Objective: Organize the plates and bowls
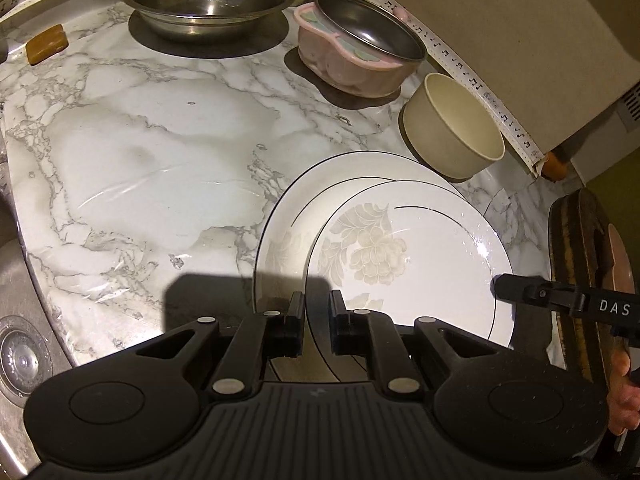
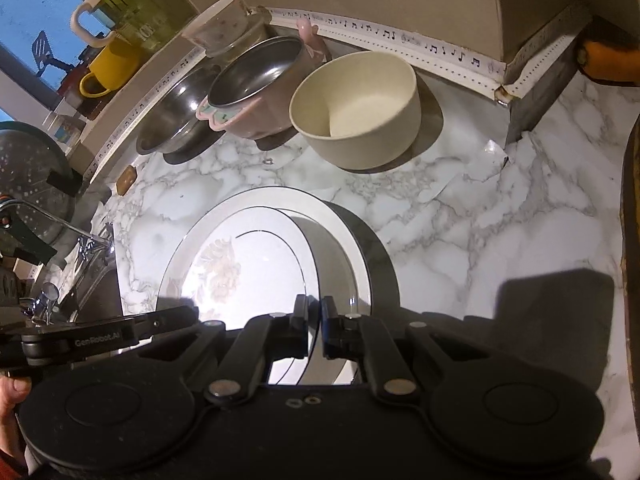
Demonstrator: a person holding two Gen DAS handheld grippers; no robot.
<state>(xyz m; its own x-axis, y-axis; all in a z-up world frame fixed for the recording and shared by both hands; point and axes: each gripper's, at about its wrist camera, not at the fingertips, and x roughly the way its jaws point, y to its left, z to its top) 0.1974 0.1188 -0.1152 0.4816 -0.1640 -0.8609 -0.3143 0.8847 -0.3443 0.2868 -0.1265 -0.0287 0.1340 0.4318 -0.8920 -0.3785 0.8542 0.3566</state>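
Two white floral plates overlap over the marble counter. My left gripper (image 1: 316,312) is shut on the near rim of the upper plate (image 1: 408,268), which lies tilted over the lower plate (image 1: 288,216). My right gripper (image 2: 315,316) is shut on the opposite rim of the same upper plate (image 2: 256,276), above the lower plate (image 2: 352,236). The right gripper also shows in the left wrist view (image 1: 536,292). A cream bowl (image 1: 452,128) (image 2: 360,108), a pink bowl holding a steel bowl (image 1: 360,56) (image 2: 256,84), and a large steel bowl (image 1: 208,0) (image 2: 172,120) stand at the back.
A sink with a drain (image 1: 24,360) and a tap (image 2: 48,240) lies to the left. A brown soap bar (image 1: 46,44) sits at the back. A wooden board (image 1: 576,260) stands at the right. Mugs and a pitcher (image 2: 132,4) fill a shelf.
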